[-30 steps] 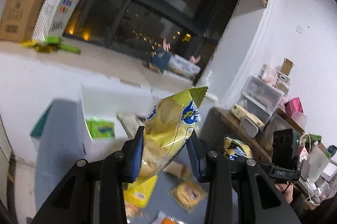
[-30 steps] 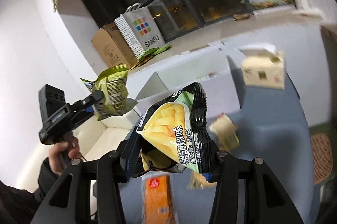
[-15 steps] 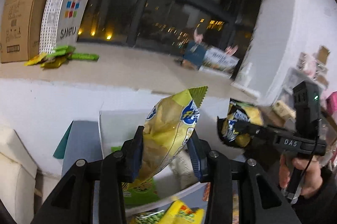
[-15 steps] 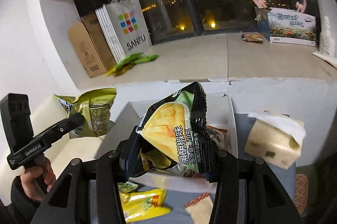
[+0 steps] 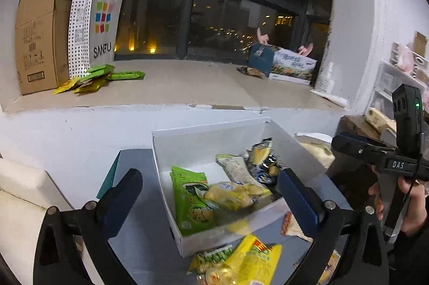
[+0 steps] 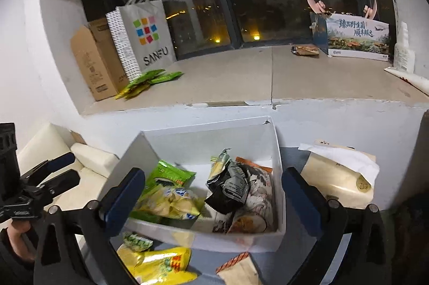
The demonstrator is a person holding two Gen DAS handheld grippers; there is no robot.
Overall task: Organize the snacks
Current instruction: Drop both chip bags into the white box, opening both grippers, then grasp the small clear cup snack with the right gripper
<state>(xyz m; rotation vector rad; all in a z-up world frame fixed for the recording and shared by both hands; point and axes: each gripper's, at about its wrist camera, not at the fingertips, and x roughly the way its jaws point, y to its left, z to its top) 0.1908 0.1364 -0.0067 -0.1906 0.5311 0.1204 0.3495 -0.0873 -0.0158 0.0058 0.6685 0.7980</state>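
Now: both tools gape wide, empty | white box (image 5: 209,136) on grey table (image 5: 142,239) | dark window (image 5: 214,16) behind ledge (image 5: 174,86)

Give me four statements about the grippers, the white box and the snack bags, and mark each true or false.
1. Both grippers are open and hold nothing. True: the left gripper and right gripper are empty.
2. The white box is empty. False: several bags lie inside it.
3. The black chip bag lies inside the box. True.
4. Every snack is in the box. False: a yellow bag lies on the table in front of it.
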